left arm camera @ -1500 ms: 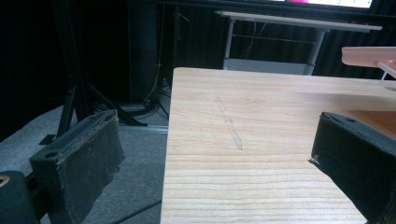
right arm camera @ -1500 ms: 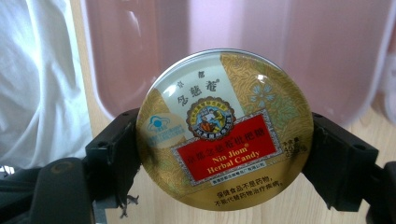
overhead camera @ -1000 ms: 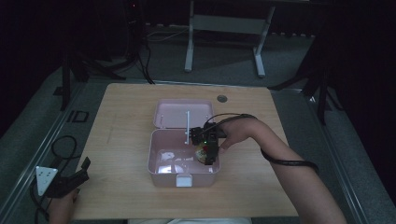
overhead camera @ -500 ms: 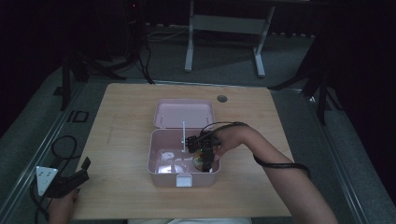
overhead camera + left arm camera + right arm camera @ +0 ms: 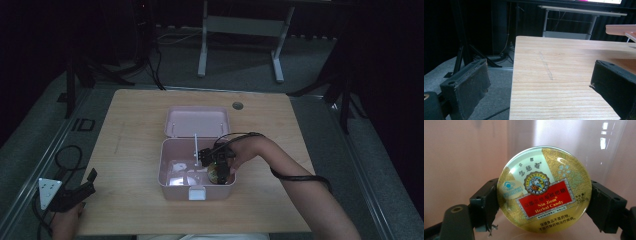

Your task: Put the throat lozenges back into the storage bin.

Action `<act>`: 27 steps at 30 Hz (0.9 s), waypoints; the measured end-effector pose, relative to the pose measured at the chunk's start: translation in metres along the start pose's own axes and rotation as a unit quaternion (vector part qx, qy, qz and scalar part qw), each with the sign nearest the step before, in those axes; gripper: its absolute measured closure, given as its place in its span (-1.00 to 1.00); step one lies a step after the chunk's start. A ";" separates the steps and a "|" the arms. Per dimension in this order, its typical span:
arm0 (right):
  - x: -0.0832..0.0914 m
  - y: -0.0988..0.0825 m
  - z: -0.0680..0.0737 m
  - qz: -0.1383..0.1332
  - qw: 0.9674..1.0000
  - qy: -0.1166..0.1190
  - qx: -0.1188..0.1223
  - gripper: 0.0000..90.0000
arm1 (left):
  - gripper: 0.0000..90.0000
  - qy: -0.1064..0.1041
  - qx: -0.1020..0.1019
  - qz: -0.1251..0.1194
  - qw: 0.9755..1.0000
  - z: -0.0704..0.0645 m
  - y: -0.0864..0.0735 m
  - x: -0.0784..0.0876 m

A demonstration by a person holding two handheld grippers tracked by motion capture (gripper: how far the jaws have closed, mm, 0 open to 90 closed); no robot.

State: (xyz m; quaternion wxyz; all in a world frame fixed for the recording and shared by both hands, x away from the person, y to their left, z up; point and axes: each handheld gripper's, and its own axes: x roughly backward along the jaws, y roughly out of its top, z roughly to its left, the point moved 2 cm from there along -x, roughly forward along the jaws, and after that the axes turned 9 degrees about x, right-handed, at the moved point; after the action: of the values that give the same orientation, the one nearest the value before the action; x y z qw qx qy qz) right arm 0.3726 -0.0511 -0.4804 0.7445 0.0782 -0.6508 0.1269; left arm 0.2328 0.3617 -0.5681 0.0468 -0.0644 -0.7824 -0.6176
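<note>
Candy tin (image 5: 544, 190) pinched by right gripper (image 5: 218, 170) inside open pink box (image 5: 172, 186), left gripper (image 5: 544, 87) spread.

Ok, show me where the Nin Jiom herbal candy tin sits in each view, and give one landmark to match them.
High view: the candy tin is right of centre, at the right tool, low inside the pink box.
Left gripper view: not in it.
Right gripper view: centre, label facing the camera, clamped between the two jaws.
Shared landmark: the pink box wall.

High view looks down on the table (image 5: 140, 125); left tool view skims that tabletop, low and near
</note>
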 end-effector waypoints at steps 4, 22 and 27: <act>0.000 0.000 0.000 0.002 1.000 0.001 0.000 -0.57 | -0.95 0.000 0.000 0.000 1.000 0.000 0.000 0.000; 0.002 0.001 0.002 -0.003 1.000 -0.004 0.014 -0.57 | -0.95 -0.002 0.000 0.001 1.000 0.000 0.000 0.000; 0.004 0.002 0.000 -0.012 1.000 0.002 0.002 -0.61 | -0.95 -0.002 0.000 0.002 1.000 0.000 0.000 0.000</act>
State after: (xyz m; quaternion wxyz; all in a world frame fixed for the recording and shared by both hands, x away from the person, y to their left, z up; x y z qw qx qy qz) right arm 0.3726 -0.0492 -0.4762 0.7474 0.0868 -0.6478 0.1195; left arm 0.2330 0.3618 -0.5681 0.0462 -0.0675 -0.7822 -0.6177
